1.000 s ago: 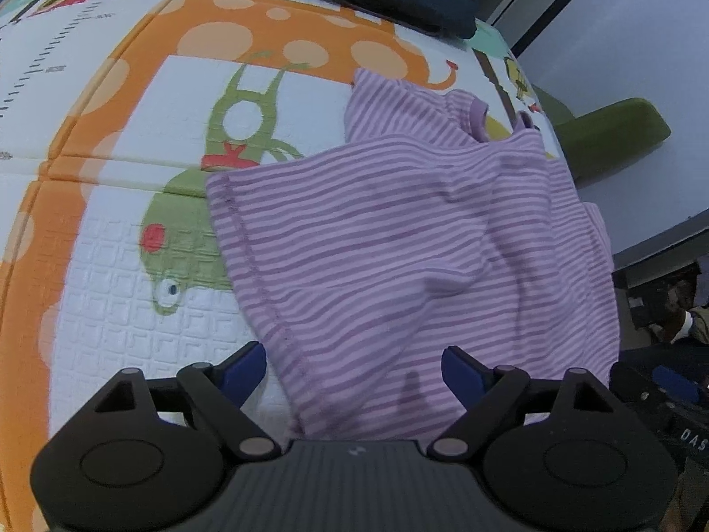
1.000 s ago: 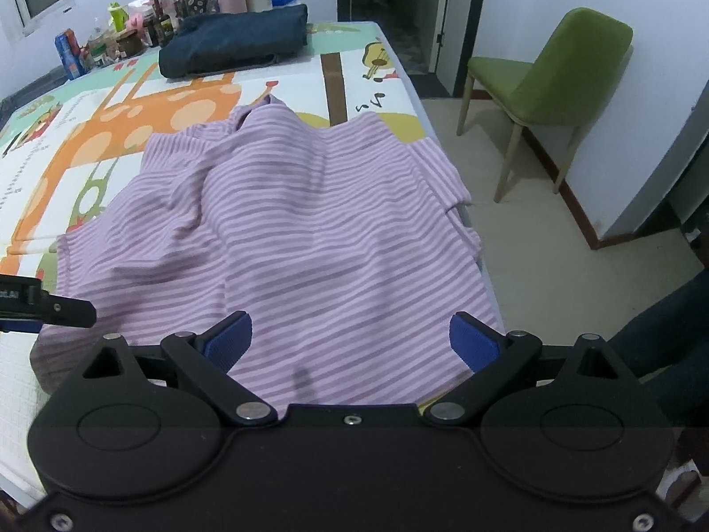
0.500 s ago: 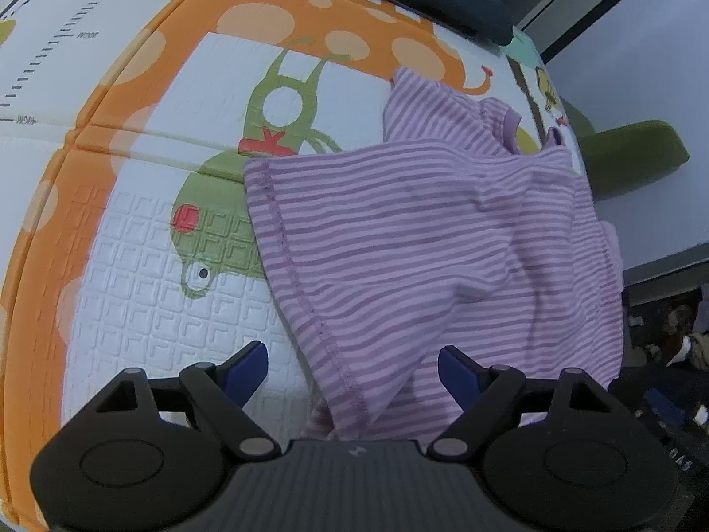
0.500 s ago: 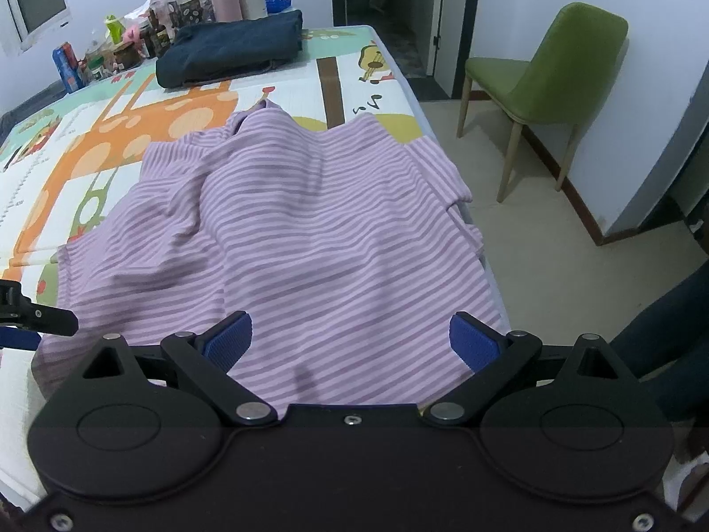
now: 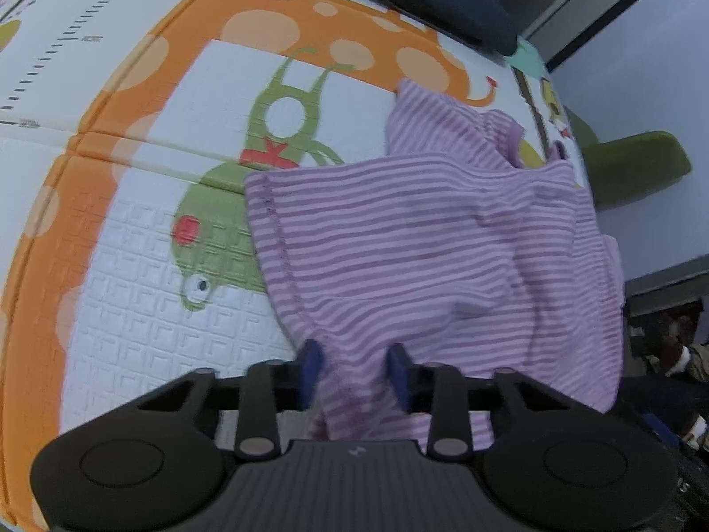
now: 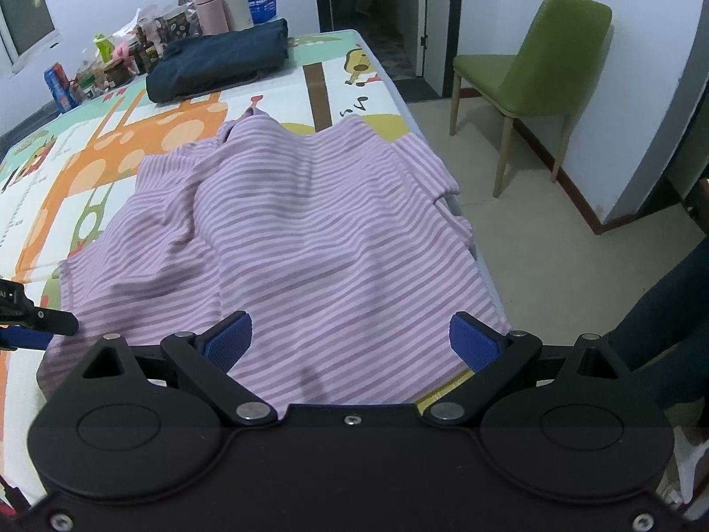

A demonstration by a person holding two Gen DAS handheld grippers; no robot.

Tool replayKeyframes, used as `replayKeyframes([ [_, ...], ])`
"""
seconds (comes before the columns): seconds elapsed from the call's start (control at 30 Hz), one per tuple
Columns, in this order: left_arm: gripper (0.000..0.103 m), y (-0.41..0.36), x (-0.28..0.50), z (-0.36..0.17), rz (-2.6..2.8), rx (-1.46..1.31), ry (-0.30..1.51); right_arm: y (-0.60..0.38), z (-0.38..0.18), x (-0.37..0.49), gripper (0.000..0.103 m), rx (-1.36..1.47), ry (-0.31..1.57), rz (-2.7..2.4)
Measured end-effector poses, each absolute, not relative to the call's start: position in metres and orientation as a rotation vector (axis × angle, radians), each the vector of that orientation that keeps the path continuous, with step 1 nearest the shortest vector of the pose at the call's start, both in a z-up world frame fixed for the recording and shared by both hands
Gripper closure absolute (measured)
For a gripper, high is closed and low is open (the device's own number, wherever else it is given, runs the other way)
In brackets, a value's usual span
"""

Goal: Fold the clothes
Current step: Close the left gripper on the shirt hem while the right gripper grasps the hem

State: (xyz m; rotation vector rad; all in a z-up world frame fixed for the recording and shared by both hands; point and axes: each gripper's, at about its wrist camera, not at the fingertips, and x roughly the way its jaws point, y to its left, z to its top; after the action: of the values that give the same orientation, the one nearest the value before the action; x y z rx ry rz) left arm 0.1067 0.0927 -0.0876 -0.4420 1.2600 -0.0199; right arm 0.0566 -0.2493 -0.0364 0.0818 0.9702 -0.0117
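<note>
A purple striped shirt (image 6: 305, 226) lies spread and wrinkled on the cartoon play mat (image 6: 106, 133); it also shows in the left wrist view (image 5: 434, 239). My left gripper (image 5: 354, 365) is shut on the shirt's near hem corner, cloth bunched between its blue pads. My right gripper (image 6: 350, 337) is open, its blue pads wide apart over the shirt's near edge at the mat's right side. The left gripper's tip (image 6: 40, 319) shows at the left edge of the right wrist view.
A folded dark navy garment (image 6: 217, 62) lies at the far end of the mat. Bottles and clutter (image 6: 146, 35) stand behind it. A green chair (image 6: 531, 66) stands on the floor to the right. A person's leg (image 6: 664, 310) is at the right.
My left gripper has closed from wide open onto the shirt's near hem corner. My right gripper stays open over the shirt's near edge.
</note>
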Motion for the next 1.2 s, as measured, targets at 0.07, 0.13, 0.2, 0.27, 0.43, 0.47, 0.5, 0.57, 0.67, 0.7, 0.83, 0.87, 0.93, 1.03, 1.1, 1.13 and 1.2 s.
replayKeyframes([
  [0.07,0.078,0.093,0.108,-0.088,-0.012,-0.44,1.259,-0.25,-0.037,0.057,0.007,0.085,0.971,-0.017],
  [0.13,0.083,0.094,0.109,-0.088,-0.006,-0.436,1.254,-0.251,-0.037,0.057,0.007,0.09,0.972,-0.02],
  [0.2,0.085,0.095,0.11,-0.088,0.0,-0.432,1.25,-0.251,-0.037,0.057,0.007,0.093,0.972,-0.022],
  [0.27,0.086,0.094,0.11,-0.088,-0.003,-0.429,1.253,-0.251,-0.038,0.058,0.007,0.095,0.972,-0.023],
  [0.43,0.087,0.091,0.111,-0.086,-0.007,-0.426,1.25,-0.249,-0.038,0.062,0.007,0.096,0.972,-0.022],
  [0.47,0.087,0.091,0.111,-0.085,-0.008,-0.427,1.246,-0.249,-0.038,0.063,0.007,0.095,0.973,-0.022],
  [0.5,0.087,0.09,0.111,-0.083,-0.008,-0.427,1.242,-0.248,-0.039,0.064,0.007,0.093,0.975,-0.023],
  [0.57,0.087,0.088,0.111,-0.079,-0.012,-0.417,1.231,-0.248,-0.04,0.067,0.007,0.088,0.981,-0.023],
  [0.67,0.087,0.084,0.113,-0.073,-0.025,-0.398,1.219,-0.25,-0.043,0.074,0.007,0.076,0.997,-0.023],
  [0.7,0.087,0.083,0.113,-0.071,-0.029,-0.396,1.217,-0.253,-0.044,0.079,0.007,0.081,1.001,-0.018],
  [0.83,0.088,0.081,0.114,-0.072,-0.037,-0.395,1.218,-0.276,-0.047,0.105,0.015,0.135,1.013,-0.001],
  [0.87,0.088,0.081,0.114,-0.072,-0.037,-0.393,1.219,-0.284,-0.048,0.113,0.015,0.152,1.013,0.001],
  [0.93,0.089,0.08,0.115,-0.073,-0.038,-0.389,1.222,-0.302,-0.052,0.126,0.017,0.179,1.003,-0.003],
  [1.03,0.089,0.08,0.115,-0.073,-0.045,-0.382,1.224,-0.336,-0.06,0.147,0.04,0.268,1.025,0.011],
  [1.1,0.089,0.08,0.115,-0.073,-0.045,-0.378,1.228,-0.358,-0.065,0.161,0.062,0.342,1.042,0.034],
  [1.13,0.089,0.08,0.116,-0.074,-0.046,-0.38,1.229,-0.367,-0.068,0.17,0.066,0.391,1.051,0.057],
  [1.2,0.089,0.08,0.116,-0.075,-0.048,-0.384,1.231,-0.381,-0.072,0.185,0.066,0.463,1.064,0.094],
])
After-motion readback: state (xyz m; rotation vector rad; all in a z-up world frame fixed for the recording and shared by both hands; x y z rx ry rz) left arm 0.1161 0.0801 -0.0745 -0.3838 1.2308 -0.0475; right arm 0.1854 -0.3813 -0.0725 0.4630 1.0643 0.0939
